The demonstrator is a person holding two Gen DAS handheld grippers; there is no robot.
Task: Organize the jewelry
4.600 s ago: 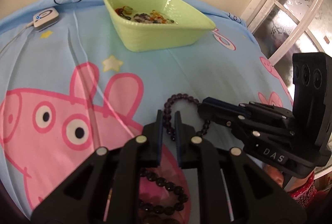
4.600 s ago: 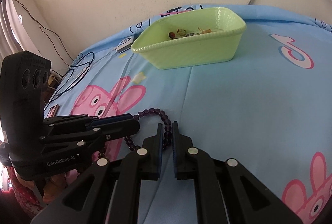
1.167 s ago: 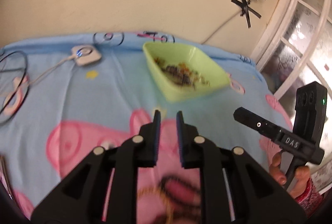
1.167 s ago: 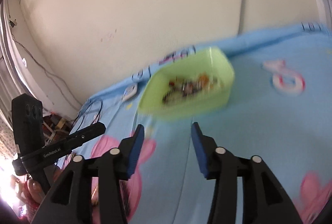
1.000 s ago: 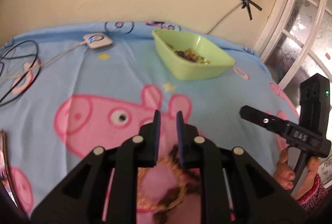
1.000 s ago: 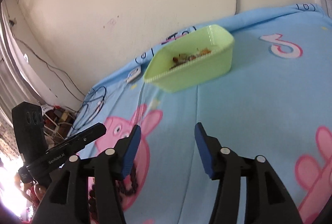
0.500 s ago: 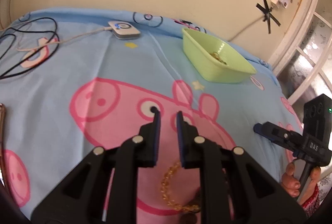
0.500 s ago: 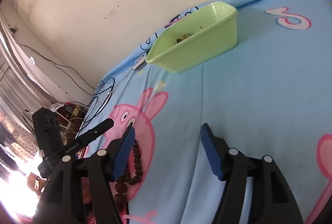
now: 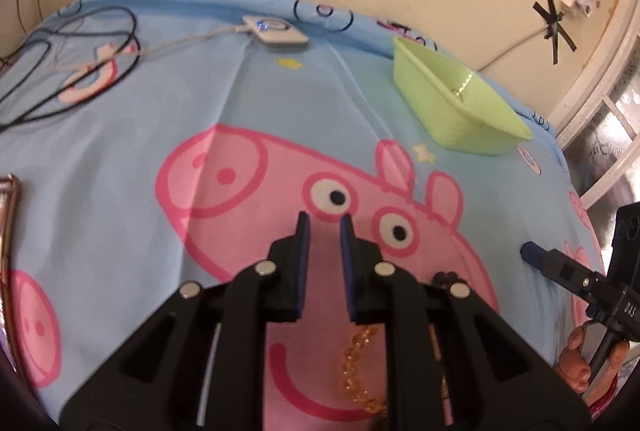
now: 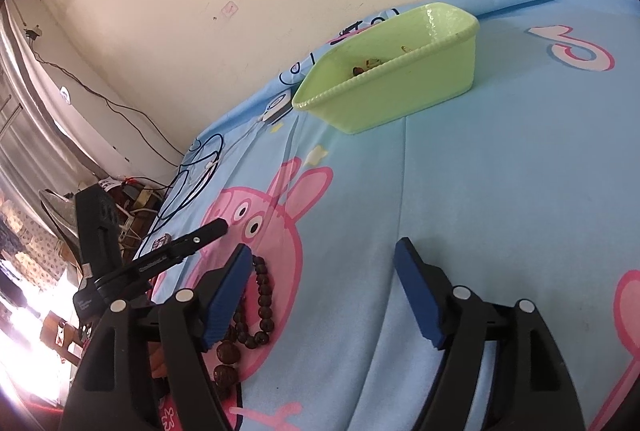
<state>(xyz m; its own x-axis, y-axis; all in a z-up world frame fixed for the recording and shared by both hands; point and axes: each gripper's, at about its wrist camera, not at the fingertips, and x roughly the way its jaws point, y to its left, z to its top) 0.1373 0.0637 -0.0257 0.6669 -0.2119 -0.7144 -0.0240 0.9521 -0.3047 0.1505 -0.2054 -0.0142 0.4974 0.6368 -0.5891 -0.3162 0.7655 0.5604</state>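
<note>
The left gripper [image 9: 323, 221] hangs over the pink cartoon pig on the blue sheet [image 9: 120, 119], its blue-padded jaws drawn close with only a narrow slot between them and nothing caught there. Just below those jaws, at the bottom centre of the left wrist view, an amber bead bracelet [image 9: 356, 363] lies on the pig's mouth, partly hidden by the gripper's black frame. Over to the right wrist view: the right gripper [image 10: 324, 267] has just been spreading its jaws, and they stand wide with only bare sheet between them. A dark brown bead bracelet [image 10: 260, 303] sits in the lower left of that frame, right beside the left-hand pad; whether it touches, I can't tell. The green tray [image 10: 400, 99] rests in the upper right of the frame, near the wall, well apart from both bracelets, with a few small pieces just visible inside. A white charger puck [image 9: 276, 33] with its cable lies at the upper centre of the left view, black wire loops [image 9: 80, 43] coiled at the upper left.
</note>
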